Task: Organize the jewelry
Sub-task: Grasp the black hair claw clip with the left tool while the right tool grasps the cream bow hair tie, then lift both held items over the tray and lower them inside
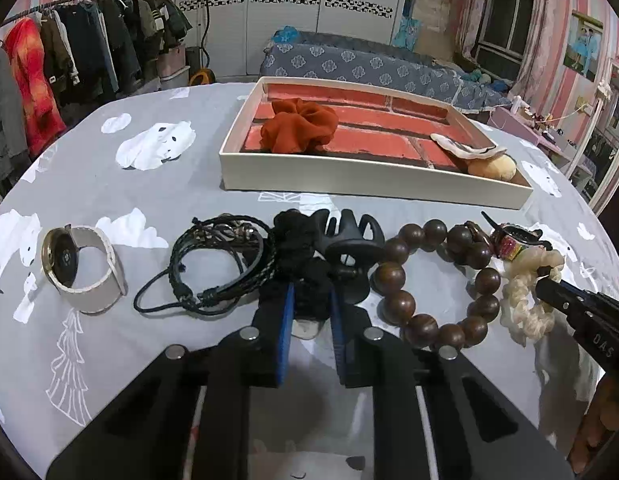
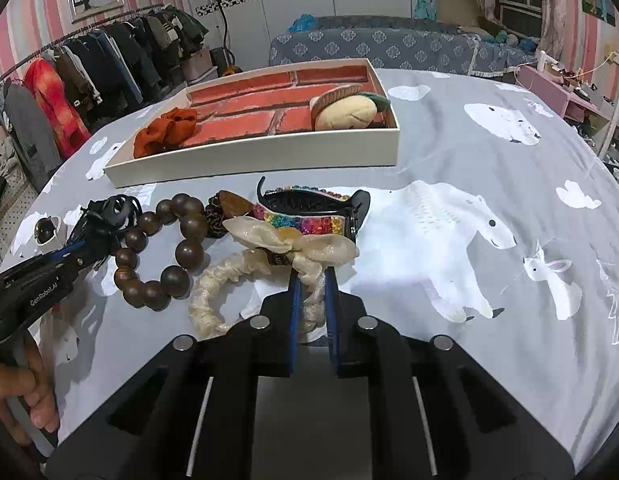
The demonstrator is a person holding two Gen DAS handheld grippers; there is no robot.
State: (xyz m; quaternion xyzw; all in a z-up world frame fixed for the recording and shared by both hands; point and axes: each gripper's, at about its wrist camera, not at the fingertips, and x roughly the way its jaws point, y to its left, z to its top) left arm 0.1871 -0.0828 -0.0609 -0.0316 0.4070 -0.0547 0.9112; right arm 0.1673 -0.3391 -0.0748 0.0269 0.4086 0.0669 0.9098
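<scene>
Left gripper angled down at the table, jaws narrowed onto a black scrunchie; pads press its fabric on both sides. Right gripper tilted down likewise, clamped on the cream scrunchie just under its bow.

Row on the grey animal-print cloth, seen from the left wrist, left to right: watch on a pale strap, black cord bracelets, black claw clip, wooden bead bracelet, cream scrunchie.

Only the right wrist view shows the rainbow sequin clip clearly, lying just beyond the bow, and a hand gripping the left tool's handle. The watch face is readable only from the left wrist.

Farther back: white tray with brick-pattern lining, holding a rust scrunchie at its left end and a tan plush piece at its right end.
</scene>
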